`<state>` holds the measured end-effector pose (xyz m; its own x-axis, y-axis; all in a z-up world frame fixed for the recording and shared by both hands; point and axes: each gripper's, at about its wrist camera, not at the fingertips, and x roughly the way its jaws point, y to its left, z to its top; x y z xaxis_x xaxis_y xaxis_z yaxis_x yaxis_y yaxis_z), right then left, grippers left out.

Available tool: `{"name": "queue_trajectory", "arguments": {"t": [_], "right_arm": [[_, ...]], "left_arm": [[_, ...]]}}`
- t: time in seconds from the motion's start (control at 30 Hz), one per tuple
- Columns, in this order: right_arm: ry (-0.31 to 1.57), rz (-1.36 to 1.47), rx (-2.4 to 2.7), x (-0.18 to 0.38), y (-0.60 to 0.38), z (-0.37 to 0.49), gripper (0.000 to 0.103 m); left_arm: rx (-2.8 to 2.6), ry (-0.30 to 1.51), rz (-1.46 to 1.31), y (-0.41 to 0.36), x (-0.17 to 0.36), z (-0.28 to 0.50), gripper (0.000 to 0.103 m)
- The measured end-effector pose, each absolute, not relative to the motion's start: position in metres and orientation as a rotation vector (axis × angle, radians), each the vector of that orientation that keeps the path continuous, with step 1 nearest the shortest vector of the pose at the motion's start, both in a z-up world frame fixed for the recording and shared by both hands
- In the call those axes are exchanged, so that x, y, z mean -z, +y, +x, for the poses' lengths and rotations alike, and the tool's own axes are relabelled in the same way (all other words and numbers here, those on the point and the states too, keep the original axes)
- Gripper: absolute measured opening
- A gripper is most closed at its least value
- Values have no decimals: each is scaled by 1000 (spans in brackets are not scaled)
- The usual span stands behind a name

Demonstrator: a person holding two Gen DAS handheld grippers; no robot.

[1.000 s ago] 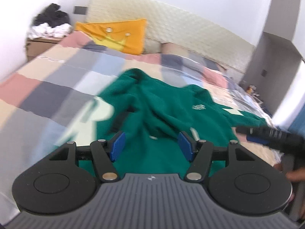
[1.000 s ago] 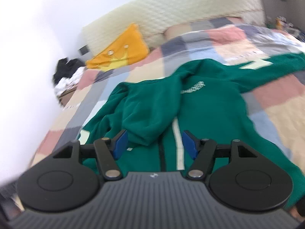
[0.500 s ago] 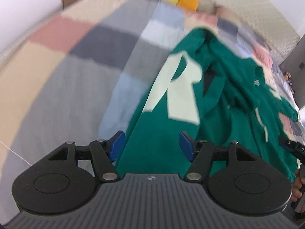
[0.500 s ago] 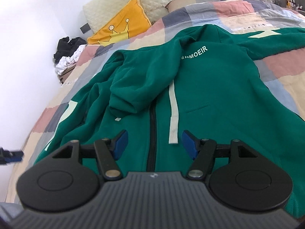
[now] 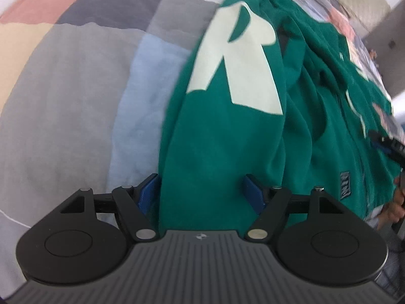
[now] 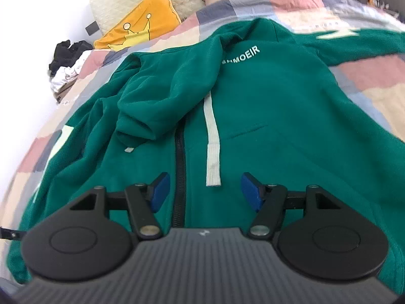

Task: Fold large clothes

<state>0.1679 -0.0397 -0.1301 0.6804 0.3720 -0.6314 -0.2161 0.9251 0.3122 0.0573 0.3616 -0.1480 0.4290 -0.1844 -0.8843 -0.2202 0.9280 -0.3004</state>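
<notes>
**Left wrist view: green hoodie sleeve lined up, nothing grabbed yet**

Left wrist view, going left to right: checkered bedspread [image 5: 76, 88], then the green hoodie [image 5: 222, 139] sleeve with its big pale R print [image 5: 240, 58]. The left gripper [image 5: 202, 192] points down at that sleeve, jaws opening, fabric between the blue pads but not pinched. Right wrist view: dark clothes pile [image 6: 68, 50], yellow crown pillow [image 6: 141, 25], hoodie spread zipper-up on the bed. The right gripper [image 6: 205, 190] hangs over the zipper [image 6: 179, 167] and white drawstring [image 6: 212, 147], jaws released, holding nothing.
</notes>
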Motion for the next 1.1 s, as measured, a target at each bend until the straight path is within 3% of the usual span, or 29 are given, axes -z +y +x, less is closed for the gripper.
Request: {"name": "queue_trajectory", "arguments": {"t": [0.13, 0.2, 0.27, 0.33, 0.37, 0.73, 0.93, 1.1], "right_arm": [[725, 156, -344, 131, -31, 164, 65], [722, 142, -343, 132, -30, 162, 65], [738, 150, -342, 135, -30, 163, 65], [770, 164, -342, 141, -31, 165, 65], [778, 166, -338, 142, -31, 166, 64], [766, 107, -312, 144, -13, 163, 64], [706, 51, -277, 140, -7, 169, 64], [628, 32, -204, 137, -7, 178, 64]], "left_arm": [[31, 1147, -378, 354, 149, 57, 70], [52, 1147, -383, 353, 152, 57, 55], [67, 1144, -375, 351, 153, 56, 30], [29, 1131, -326, 348, 146, 54, 15], [9, 1112, -330, 350, 138, 53, 13], [-402, 833, -395, 474, 12, 60, 9], [-536, 669, -389, 543, -66, 126, 9], [-611, 601, -336, 584, -97, 206, 9]]}}
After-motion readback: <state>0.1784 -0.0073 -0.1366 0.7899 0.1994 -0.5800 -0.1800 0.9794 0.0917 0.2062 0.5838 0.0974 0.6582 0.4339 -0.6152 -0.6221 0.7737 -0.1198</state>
